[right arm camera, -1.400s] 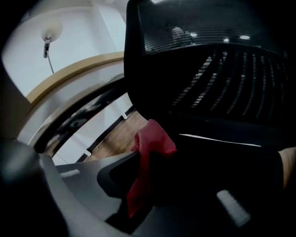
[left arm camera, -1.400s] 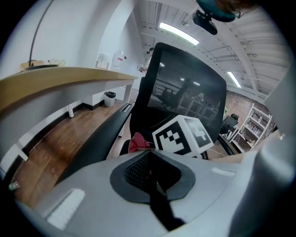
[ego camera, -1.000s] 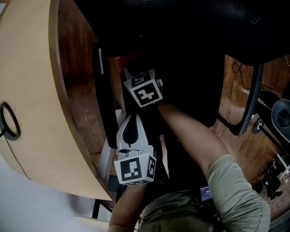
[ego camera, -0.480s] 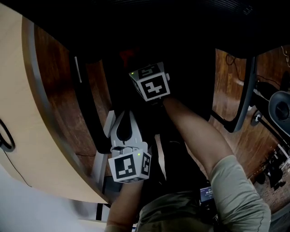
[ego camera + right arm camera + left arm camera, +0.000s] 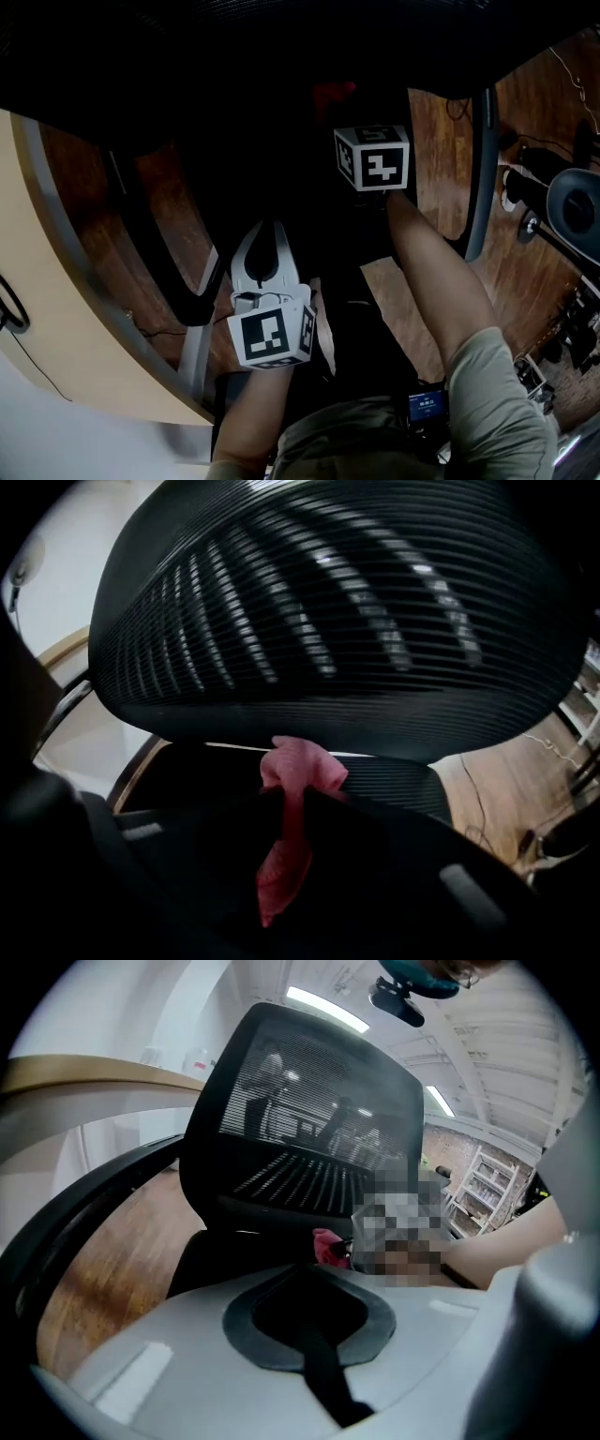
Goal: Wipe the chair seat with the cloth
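Wood floor lay under the chair seat. Nearest me, my left tongs were closed and empty; my right tongs pinched the pink cloth over the seat's rear, below the mesh back. Wiping seemed under way; next I'd need the cloth pressed down and drawn across the seat.

Right gripper: dark jaws closed on a pink cloth, pinched at mid-length, one end bunched beyond the tips, the other hanging behind them. It is tipped down over the rear of the chair seat. Right forearm bare and extended, sleeve at the upper arm. Left gripper: white jaws meet at the tips, nothing between them; held at the seat's front-left, angled down. Left forearm bare, drawn in close to the body.
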`<action>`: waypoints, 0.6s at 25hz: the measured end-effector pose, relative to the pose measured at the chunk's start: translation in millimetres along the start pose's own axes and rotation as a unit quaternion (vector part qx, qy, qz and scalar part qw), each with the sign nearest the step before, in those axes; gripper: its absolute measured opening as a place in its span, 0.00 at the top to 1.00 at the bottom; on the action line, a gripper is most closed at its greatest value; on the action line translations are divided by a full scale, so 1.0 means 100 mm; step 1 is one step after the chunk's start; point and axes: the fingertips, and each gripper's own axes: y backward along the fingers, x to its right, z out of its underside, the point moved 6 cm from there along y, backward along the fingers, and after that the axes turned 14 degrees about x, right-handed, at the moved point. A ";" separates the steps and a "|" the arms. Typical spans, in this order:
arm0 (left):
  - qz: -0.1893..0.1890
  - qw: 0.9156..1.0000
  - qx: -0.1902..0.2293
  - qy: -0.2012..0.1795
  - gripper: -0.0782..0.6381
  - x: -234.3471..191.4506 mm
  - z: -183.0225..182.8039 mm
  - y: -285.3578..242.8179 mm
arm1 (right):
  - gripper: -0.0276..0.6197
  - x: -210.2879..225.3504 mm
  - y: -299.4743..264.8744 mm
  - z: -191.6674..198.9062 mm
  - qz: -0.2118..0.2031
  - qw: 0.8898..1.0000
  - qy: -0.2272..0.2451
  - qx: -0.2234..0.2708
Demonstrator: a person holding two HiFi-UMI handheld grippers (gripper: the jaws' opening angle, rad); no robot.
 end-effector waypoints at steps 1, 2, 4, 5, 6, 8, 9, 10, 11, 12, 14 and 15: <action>0.004 1.000 -0.003 -0.005 0.88 0.05 0.04 -0.01 | 0.86 0.13 0.05 0.01 0.012 1.000 -0.004 0.001; 0.009 1.000 -0.007 -0.009 0.88 0.10 0.08 -0.02 | 0.86 0.25 0.10 0.01 0.023 1.000 -0.009 0.001; 0.016 1.000 -0.016 -0.015 0.88 0.20 0.14 -0.04 | 0.86 0.47 0.19 0.04 0.047 0.999 -0.025 0.001; 0.020 0.999 -0.019 -0.017 0.88 0.26 0.17 -0.05 | 0.86 0.58 0.24 0.06 0.059 0.998 -0.034 0.001; 0.025 0.999 -0.022 -0.020 0.88 0.31 0.19 -0.07 | 0.86 0.69 0.28 0.09 0.071 0.996 -0.044 0.001; 0.035 0.999 -0.024 -0.026 0.88 0.43 0.25 -0.10 | 0.86 0.91 0.36 0.16 0.097 0.993 -0.065 0.003; 0.040 0.998 -0.025 -0.030 0.88 0.48 0.29 -0.11 | 0.86 1.01 0.41 0.20 0.112 0.991 -0.077 0.003; 0.044 0.998 -0.026 -0.034 0.88 0.53 0.32 -0.12 | 0.86 1.10 0.44 0.23 0.125 0.988 -0.087 0.003; 0.048 0.998 -0.028 -0.037 0.88 0.57 0.35 -0.13 | 0.86 1.17 0.48 0.27 0.137 0.986 -0.094 0.003; 0.050 0.997 -0.032 -0.041 0.88 0.59 0.38 -0.13 | 0.86 1.22 0.50 0.30 0.146 0.984 -0.098 0.002; 0.053 0.997 -0.040 -0.047 0.88 0.62 0.44 -0.13 | 0.86 1.27 0.52 0.36 0.152 0.984 -0.098 0.002; 0.052 0.997 -0.041 -0.048 0.88 0.62 0.46 -0.12 | 0.86 1.28 0.51 0.39 0.150 0.984 -0.099 0.002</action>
